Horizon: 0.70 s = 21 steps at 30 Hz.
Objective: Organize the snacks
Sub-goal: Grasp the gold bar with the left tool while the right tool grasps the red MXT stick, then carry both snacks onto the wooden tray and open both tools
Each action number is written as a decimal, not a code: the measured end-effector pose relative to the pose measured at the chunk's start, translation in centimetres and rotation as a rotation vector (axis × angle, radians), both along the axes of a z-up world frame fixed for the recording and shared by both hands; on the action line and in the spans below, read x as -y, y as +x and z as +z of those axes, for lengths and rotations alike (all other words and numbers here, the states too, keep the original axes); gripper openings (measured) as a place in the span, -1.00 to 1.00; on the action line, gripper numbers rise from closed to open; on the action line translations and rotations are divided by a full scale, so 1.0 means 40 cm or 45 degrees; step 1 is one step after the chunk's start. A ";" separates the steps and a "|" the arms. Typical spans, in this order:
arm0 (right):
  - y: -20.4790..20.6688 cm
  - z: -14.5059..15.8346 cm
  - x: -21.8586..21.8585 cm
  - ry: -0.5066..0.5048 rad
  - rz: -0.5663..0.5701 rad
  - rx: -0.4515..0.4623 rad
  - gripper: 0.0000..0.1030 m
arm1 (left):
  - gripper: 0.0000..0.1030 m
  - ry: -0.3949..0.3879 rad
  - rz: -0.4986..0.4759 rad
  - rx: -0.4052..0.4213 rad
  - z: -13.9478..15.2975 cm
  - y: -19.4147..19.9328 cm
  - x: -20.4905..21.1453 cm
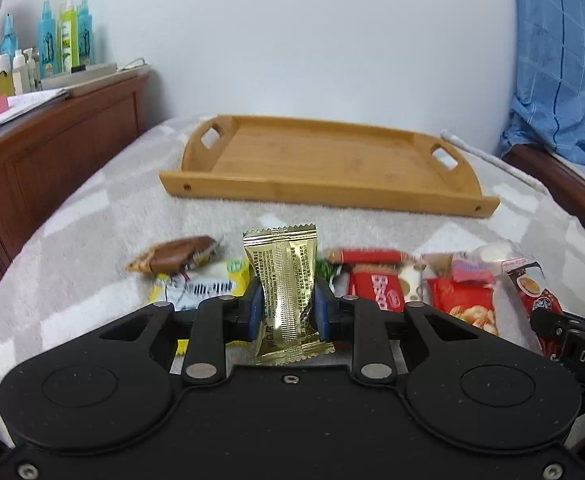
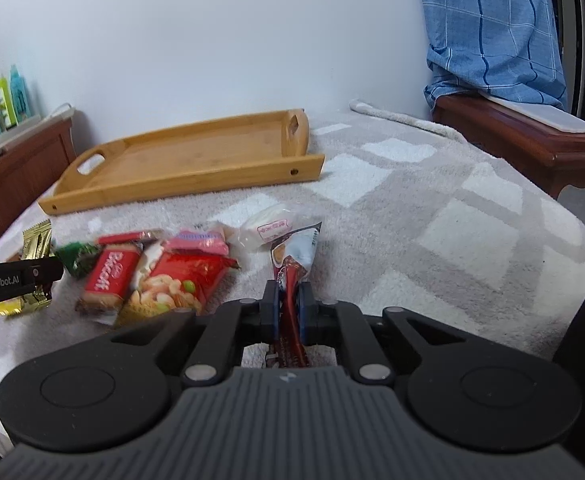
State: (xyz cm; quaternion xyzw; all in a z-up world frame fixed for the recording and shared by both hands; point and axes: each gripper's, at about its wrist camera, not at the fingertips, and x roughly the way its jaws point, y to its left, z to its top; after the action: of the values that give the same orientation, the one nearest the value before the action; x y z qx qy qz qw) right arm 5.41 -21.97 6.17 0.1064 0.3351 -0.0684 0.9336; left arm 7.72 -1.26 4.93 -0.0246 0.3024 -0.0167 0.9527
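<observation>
**Both grippers holding a snack packet, tray sitting bare**

So we're looking at a pile of snacks spread on a grey-and-white checked blanket [image 2: 432, 208], and both grippers are busy. The left gripper [image 1: 287, 312] is clamping its blue pads on an upright gold foil packet with crimped ends [image 1: 286, 292], squeezing it at the middle so the top is sticking up above the fingers. The right gripper [image 2: 288, 306] is pinching a long, narrow red-and-white sachet with a coffee cup picture [image 2: 294, 258]; its jaws are pressed tight together on the sachet's red lower part, and the white end is pointing away from us.

The rest of the pile is lying between and around the two: a red Biscoff biscuit pack [image 2: 106, 278], a red bag showing nuts [image 2: 176, 284], a small green wrapped candy [image 2: 78, 256], a pink-striped packet [image 2: 202, 240], a white soft packet with a pink label [image 2: 268, 226], plus a brown wrapped bar [image 1: 180, 258] and a yellow-and-white pack [image 1: 208, 286] over on the left side.

Further back on the blanket, well apart from the snacks, a rectangular bamboo tray with cut-out handles [image 1: 252, 194] is sitting flat. A dark wooden cabinet [image 1: 52, 152] with teal and green bottles [image 1: 66, 36] is standing to the left, and a blue checked cloth [image 2: 488, 28] is hanging over wooden furniture on the right.
</observation>
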 end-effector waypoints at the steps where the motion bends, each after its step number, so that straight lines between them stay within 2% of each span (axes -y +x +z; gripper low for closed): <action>1: -0.002 0.008 0.003 0.001 -0.001 0.011 -0.77 | -0.53 -0.002 0.002 0.007 0.007 0.000 -0.001; 12: 0.047 0.113 0.077 0.057 -0.012 0.131 -0.77 | -0.53 -0.036 -0.016 -0.013 0.091 0.057 -0.001; 15: 0.092 0.148 0.096 0.107 0.018 0.157 -0.77 | -0.53 -0.054 -0.030 -0.026 0.125 0.091 0.002; 21: 0.233 0.192 0.120 0.282 0.056 0.139 -0.77 | -0.53 -0.118 -0.048 -0.066 0.188 0.183 0.010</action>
State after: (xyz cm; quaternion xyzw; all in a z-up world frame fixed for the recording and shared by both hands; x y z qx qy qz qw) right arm 14.71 -26.75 13.84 0.2049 0.2914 -0.0047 0.9344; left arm 15.05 -1.67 12.47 -0.0633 0.3263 -0.0480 0.9419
